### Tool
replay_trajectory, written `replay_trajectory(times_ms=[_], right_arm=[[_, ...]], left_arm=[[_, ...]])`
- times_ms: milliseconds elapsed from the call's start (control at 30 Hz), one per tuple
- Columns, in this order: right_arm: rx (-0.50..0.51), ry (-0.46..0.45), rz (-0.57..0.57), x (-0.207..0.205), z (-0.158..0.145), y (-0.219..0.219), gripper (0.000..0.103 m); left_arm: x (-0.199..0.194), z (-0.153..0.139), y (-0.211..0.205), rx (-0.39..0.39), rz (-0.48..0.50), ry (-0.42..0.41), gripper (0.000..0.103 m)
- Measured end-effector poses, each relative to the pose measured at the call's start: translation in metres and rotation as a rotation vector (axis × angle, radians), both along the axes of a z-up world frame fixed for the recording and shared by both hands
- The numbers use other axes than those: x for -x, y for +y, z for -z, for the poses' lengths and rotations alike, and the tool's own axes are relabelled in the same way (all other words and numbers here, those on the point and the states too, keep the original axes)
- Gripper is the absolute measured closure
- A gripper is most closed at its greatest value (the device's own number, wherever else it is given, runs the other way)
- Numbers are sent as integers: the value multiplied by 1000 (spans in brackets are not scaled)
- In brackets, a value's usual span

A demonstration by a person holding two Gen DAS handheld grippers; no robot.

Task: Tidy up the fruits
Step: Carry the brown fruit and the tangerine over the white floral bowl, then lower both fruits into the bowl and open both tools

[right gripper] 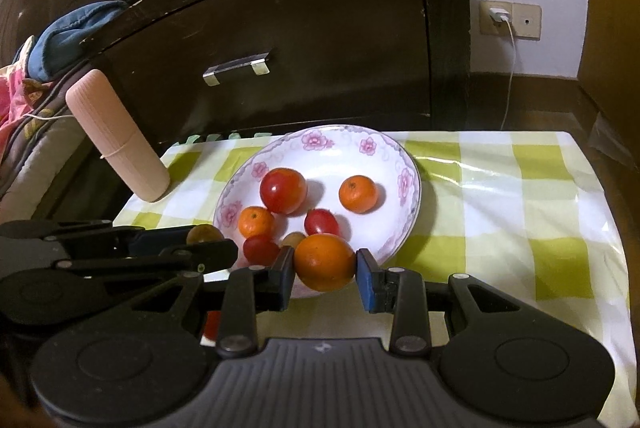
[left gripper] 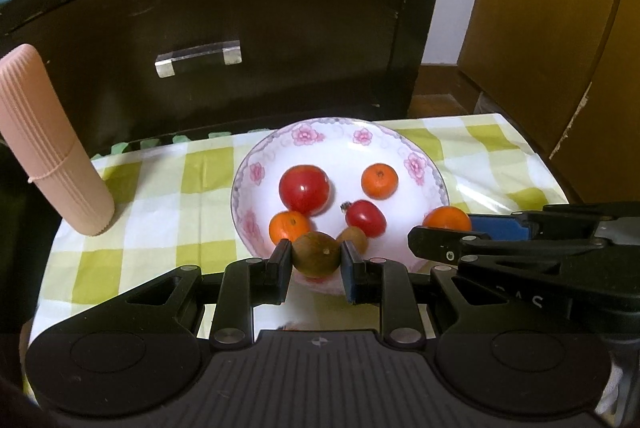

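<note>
A white bowl with pink flowers (left gripper: pixel 320 132) (right gripper: pixel 404 164) sits on the green-checked cloth and holds several fruits: a large tomato (left gripper: pixel 304 189) (right gripper: pixel 283 190), a small tomato (left gripper: pixel 366 218) (right gripper: pixel 321 222), two small oranges (left gripper: pixel 379 181) (right gripper: pixel 357 194) and a brown fruit (left gripper: pixel 354 238). My left gripper (left gripper: pixel 316 256) is shut on a brown-green round fruit (left gripper: pixel 316 254) above the bowl's near rim. My right gripper (right gripper: pixel 325 264) is shut on an orange (right gripper: pixel 325 262) over the same rim. In the left wrist view the right gripper (left gripper: pixel 452 228) enters from the right with its orange.
A pink ribbed cylinder (left gripper: pixel 56 148) (right gripper: pixel 120 140) stands at the table's left edge. A dark cabinet with a metal handle (left gripper: pixel 198 58) (right gripper: pixel 236 66) rises just behind the table. The checked cloth (right gripper: pixel 520 208) stretches right of the bowl. A charger cable (right gripper: pixel 510 68) hangs from the wall socket.
</note>
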State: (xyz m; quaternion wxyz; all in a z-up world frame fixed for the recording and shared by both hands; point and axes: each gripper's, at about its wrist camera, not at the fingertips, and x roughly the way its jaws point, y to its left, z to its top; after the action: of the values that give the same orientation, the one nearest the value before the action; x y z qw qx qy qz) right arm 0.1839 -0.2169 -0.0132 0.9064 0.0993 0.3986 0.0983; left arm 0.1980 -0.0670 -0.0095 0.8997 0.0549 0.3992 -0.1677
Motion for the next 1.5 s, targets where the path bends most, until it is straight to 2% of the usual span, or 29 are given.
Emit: replay_trajectory(times_ms=[633,1200,1400,1500], right_arm=[[-74,15,21,-39,19,-12,70],[-123,38,48,-54,34,-19,70],[-124,37,52,-54,32,-20,70],[-127,38,56,-54,33,-21,70]], left_arm=[[-40,12,-4,35,-24,42,72],[-58,23,-10,22,-26,69,70],[-59,23,-9,30,-37,75,67],[-60,22,-8,23,-50,73,60]])
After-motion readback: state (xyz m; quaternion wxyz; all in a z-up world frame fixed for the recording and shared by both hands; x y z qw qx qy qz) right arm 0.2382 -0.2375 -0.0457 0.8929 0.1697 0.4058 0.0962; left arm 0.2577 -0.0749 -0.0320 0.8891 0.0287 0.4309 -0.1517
